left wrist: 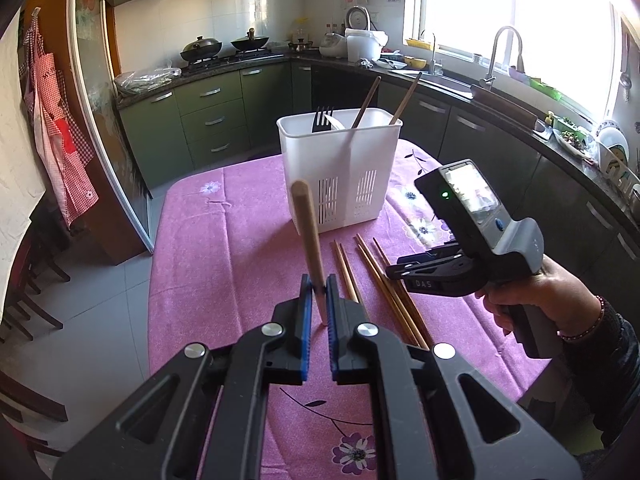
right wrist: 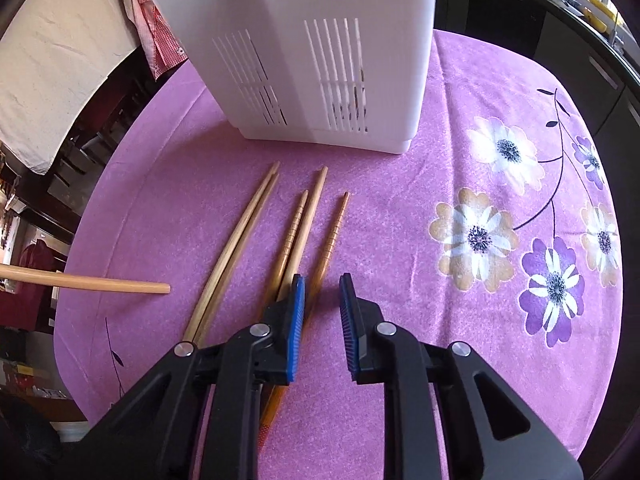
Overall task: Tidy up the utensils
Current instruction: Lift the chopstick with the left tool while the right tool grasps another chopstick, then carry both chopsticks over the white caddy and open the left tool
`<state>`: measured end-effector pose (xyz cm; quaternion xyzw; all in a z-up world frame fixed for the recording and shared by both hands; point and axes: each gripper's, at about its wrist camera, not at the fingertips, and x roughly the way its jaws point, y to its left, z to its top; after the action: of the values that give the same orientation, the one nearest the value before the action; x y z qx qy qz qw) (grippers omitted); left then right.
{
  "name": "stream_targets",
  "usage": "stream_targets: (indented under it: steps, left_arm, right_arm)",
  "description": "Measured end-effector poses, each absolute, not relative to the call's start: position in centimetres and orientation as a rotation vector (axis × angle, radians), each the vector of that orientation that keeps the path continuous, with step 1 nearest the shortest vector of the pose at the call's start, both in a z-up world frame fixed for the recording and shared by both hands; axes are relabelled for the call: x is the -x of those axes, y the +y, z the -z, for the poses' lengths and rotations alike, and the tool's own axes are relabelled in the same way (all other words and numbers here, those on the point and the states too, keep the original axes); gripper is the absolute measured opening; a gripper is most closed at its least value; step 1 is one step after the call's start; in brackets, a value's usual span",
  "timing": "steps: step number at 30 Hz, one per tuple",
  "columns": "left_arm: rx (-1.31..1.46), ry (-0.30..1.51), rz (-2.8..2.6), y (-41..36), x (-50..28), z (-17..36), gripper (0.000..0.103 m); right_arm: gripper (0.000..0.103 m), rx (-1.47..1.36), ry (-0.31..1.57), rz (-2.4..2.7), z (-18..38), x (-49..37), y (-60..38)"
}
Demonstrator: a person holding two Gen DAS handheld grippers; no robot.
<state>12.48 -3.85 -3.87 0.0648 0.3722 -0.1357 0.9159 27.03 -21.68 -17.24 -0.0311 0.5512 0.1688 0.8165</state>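
Left wrist view: left gripper (left wrist: pixel 319 286) pinched on a pale wooden chopstick (left wrist: pixel 307 232), stick rising toward white utensil caddy (left wrist: pixel 340 168). Fork (left wrist: pixel 322 119) and two long wooden handles (left wrist: pixel 404 100) upright inside caddy. Five loose chopsticks (left wrist: pixel 372 276) flat on pink floral tablecloth (left wrist: pixel 224 248), just in front of caddy. Right gripper (left wrist: pixel 394 271) low over them, gripped by a hand (left wrist: pixel 540 300).

Right wrist view: right gripper (right wrist: pixel 322 296) slightly parted, pads clear, rightmost loose stick (right wrist: pixel 330 236) in front of caddy (right wrist: pixel 304 52), partly under left pad. Held chopstick (right wrist: pixel 84 282) left of caddy.
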Motion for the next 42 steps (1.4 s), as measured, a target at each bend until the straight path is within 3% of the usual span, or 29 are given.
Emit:
stream_targets:
  steps: [3, 7, 10, 21, 27, 42]
  left_arm:
    - [-0.136, 0.768, 0.279, -3.9, -12.5, 3.9, 0.007]
    - [-0.139, 0.77, 0.275, -3.9, -12.5, 3.9, 0.007]
    - [-0.14, 0.77, 0.275, -3.9, -12.5, 3.9, 0.007]
    - [-0.148, 0.774, 0.27, -4.1, -12.6, 4.3, 0.007]
    - [-0.154, 0.779, 0.27, -4.4, -12.7, 4.6, 0.007]
    - [-0.146, 0.738, 0.268, -4.9, -13.3, 3.5, 0.007]
  right_arm:
    - [0.018, 0.133, 1.161, -0.333, 17.1, -27.2, -20.5]
    - [0.007, 0.139, 1.156, -0.32, 17.0, -27.6, -20.1]
    - [0.007, 0.091, 1.115, -0.32, 15.9, -27.4, -21.2]
    - [0.007, -0.055, 0.7, -0.371, 4.0, -18.7, -27.8]
    - [0.007, -0.079, 0.617, -0.335, 3.6, -13.4, -29.7]
    - [0.007, -0.185, 0.583, -0.349, 4.3, -10.0, -32.2]
